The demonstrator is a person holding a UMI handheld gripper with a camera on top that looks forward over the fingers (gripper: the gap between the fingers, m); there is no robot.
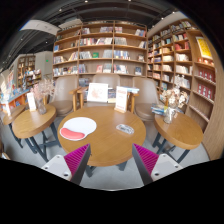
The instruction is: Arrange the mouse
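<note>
you held the gripper (110, 160) well back from the round wooden table (100, 140), its two fingers spread apart with nothing between the pink pads (76, 157). this looked like the approach step, before any contact. the small light thing (124, 128) on the right part of the tabletop may have been the mouse, though it was too small to tell for sure; it lay well beyond the fingers. on the left part of the top sat a red and white round pad (77, 128), which was probably where the mouse belonged.

the next move called for bringing the fingers forward and down over the table's near edge, lined up on that small thing, keeping them wide until they straddled it.

room was fair in the middle: the near rim of the table was bare. two smaller tables flanked it, one at the left (32, 121) and one at the right (181, 129), with chairs (66, 92) on the far side and bookshelves (100, 50) behind, so a straight approach seemed safest.
</note>
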